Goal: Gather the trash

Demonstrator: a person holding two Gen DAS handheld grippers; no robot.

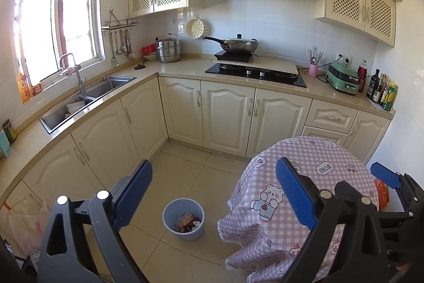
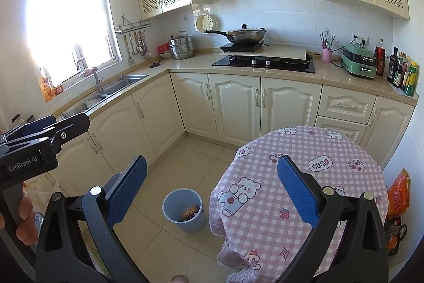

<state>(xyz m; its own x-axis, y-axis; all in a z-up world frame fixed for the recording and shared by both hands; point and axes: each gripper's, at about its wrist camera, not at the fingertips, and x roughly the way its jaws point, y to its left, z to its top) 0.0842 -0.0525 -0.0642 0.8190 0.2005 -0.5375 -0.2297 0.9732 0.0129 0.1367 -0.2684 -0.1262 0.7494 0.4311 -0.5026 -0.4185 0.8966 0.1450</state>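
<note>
A grey-blue trash bin [image 1: 183, 218] stands on the tiled floor left of a round table with a pink checked cloth [image 1: 304, 169]. Several colourful wrappers [image 1: 186, 222] lie inside the bin. The bin also shows in the right wrist view [image 2: 184, 208], with the wrappers [image 2: 188, 212] inside it. My left gripper [image 1: 213, 192] is open and empty, held high above the floor. My right gripper [image 2: 212, 190] is open and empty, at a similar height over the bin and the table [image 2: 304, 163] edge. The right gripper's blue fingertip [image 1: 384, 174] shows at the right of the left wrist view.
Cream cabinets [image 1: 228, 113] run along the back and left, with a sink [image 1: 87, 94], a hob and a wok [image 1: 238, 44]. An orange bag [image 2: 398, 192] sits on the floor right of the table. A white plastic bag [image 1: 26, 222] hangs at the left.
</note>
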